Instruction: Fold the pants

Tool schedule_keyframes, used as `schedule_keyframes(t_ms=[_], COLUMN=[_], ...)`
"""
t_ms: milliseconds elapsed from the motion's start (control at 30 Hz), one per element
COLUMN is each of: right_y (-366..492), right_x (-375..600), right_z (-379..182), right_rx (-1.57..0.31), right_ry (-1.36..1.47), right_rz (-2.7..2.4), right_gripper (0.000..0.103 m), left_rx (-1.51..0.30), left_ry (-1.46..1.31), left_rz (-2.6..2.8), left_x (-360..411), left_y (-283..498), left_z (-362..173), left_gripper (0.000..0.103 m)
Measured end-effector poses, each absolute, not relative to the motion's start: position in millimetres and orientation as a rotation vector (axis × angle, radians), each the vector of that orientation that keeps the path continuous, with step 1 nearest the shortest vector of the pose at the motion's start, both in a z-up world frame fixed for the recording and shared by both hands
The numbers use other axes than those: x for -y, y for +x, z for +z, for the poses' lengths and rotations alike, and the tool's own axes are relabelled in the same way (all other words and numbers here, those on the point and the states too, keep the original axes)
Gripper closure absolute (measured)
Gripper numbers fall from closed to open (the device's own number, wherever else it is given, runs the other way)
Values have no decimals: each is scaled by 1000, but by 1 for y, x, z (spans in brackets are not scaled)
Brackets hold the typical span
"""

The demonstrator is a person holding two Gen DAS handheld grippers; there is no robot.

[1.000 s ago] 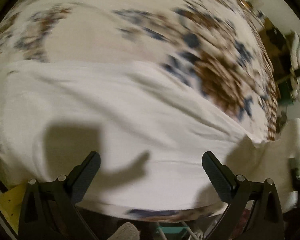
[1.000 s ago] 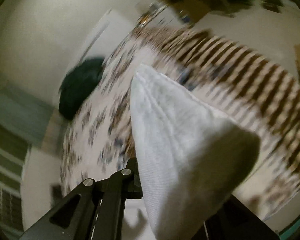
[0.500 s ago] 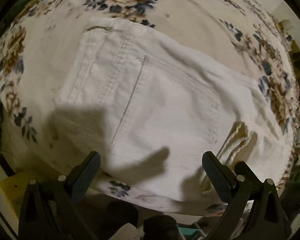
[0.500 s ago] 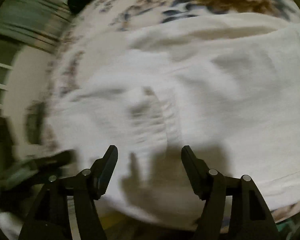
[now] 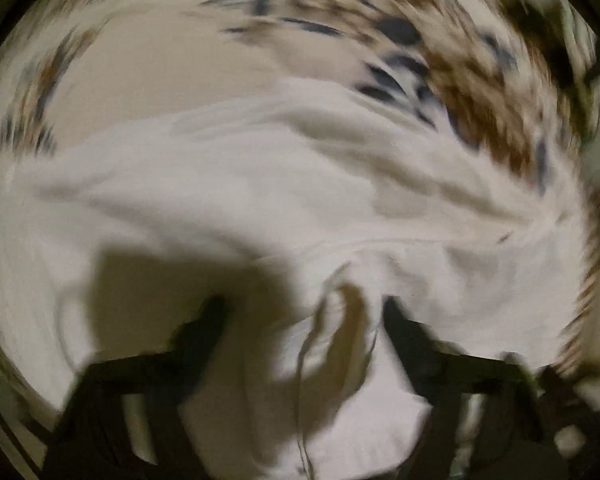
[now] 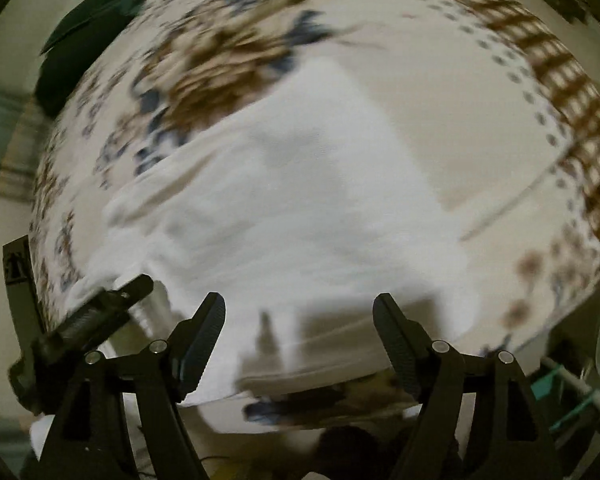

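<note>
Now left tool (image 5: 300, 312) closing around pants (image 5: 260, 200) fold; right tool (image 6: 300, 312) opening, empty.

Heavy motion blur throughout. White pants (image 5: 260, 184) lie spread across a floral bedspread (image 5: 160, 68), beige with brown and dark blue flowers. The cloth reaches from the bed's near edge toward its middle, creased in long soft folds. Left gripper (image 5: 302, 310) points down at the near edge; its jaws are closing, with a raised fold of the pants, showing a seam or hem line, between them. Whether the pads press the cloth cannot be told. Gripper shadow falls on the pants just beside the left finger.
</note>
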State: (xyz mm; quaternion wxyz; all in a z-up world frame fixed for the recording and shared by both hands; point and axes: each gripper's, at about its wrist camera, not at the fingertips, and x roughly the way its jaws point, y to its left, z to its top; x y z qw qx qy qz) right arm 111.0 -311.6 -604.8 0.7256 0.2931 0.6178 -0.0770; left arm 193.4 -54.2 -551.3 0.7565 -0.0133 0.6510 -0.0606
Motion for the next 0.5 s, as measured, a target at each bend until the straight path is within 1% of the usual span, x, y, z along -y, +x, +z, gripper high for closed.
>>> schedule_keyframes(t_ms=[67,100,233,367,400,500], right_y=[116,113,102,114,118,130], right_x=[319,322,330,315,308,291], right_z=[-610,-612,-610,-616,-618,-618], right_rx=[-1369,-1367,-1363,-1390,-1399,-1423], right_ry=[646,646,657,607,584,504], right_rz=[-197,-204,-205,-210,-211,-211], right_gripper=[25,25,25,25,25,25], left_rx=[-1388,-1358,-1282,-1305,-1313,-1324], left_ry=[-10,-6,-44,-70,-56,-111], left_rz=[-173,-186,-172,-145,-139,-129], left_x=[63,65,49,45,48,42], left_y=[193,192,193,198,199,197], left_z=[-550,-544,-525,-536,-541,-540], left_gripper=[88,90,91,90,87,86])
